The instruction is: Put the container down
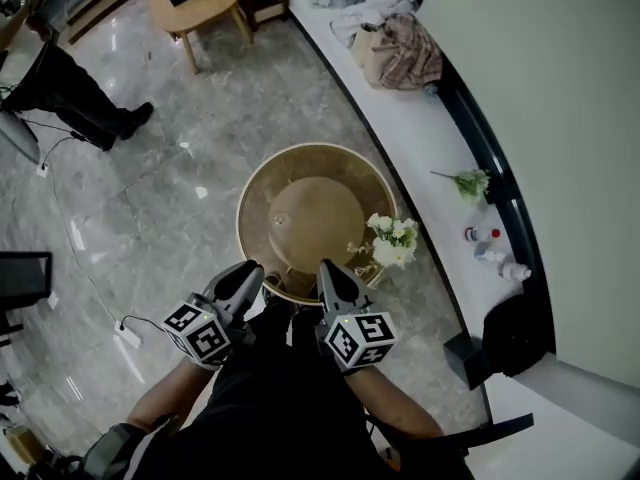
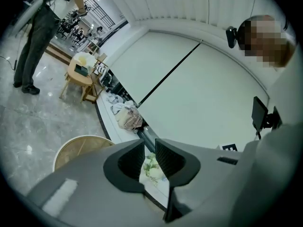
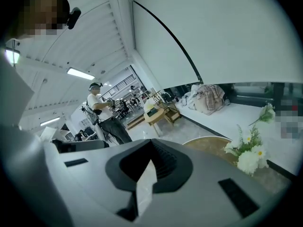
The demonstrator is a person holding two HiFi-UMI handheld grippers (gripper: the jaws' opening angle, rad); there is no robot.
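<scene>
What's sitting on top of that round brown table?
White flowers stand at the right rim of the table; a pale speck near its middle is too small to tell. The left tool and right tool cover its near edge.

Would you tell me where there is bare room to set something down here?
The round table is largely bare at its middle and left; its right edge is crowded by white flowers. The ledge is free between the clothes pile and the flower sprig.
</scene>
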